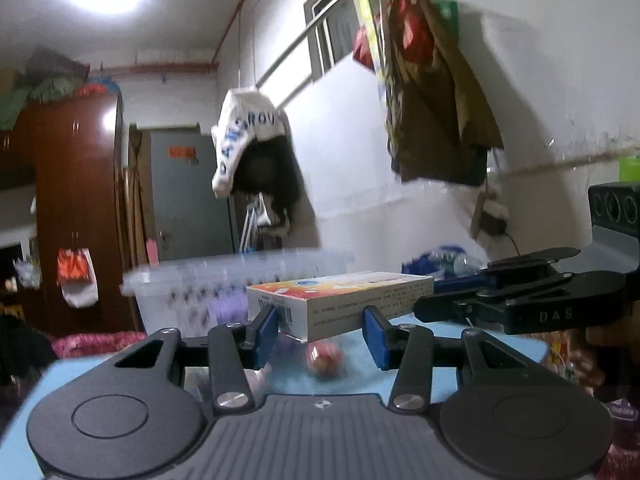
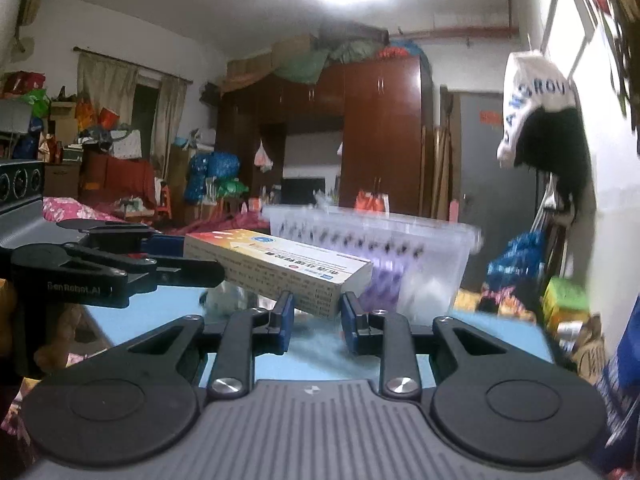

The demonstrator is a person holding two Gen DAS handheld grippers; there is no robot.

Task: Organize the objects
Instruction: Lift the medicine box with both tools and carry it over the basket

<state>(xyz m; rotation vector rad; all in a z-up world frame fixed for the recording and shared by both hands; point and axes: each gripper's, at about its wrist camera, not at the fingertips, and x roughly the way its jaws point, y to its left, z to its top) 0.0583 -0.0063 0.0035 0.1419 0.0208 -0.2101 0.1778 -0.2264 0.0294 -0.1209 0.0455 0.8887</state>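
Note:
A white and orange medicine box point(image 1: 340, 304) hangs in the air above the blue table point(image 1: 424, 356). My left gripper point(image 1: 324, 334) has its blue pads on either side of one end of the box. My right gripper point(image 2: 316, 320) has its pads on either side of the other end of the box point(image 2: 280, 266). Each gripper shows in the other's view: the right one point(image 1: 516, 300) and the left one point(image 2: 120, 268). Whether the pads press the box is unclear. A small red round object point(image 1: 324, 356) lies blurred on the table under the box.
A clear plastic bin point(image 2: 380, 256) with purple contents stands just behind the box, and also shows in the left wrist view point(image 1: 224, 292). A white and black cap point(image 1: 252, 148) hangs from above. Bags and clutter lie along the wall at right point(image 2: 560, 300).

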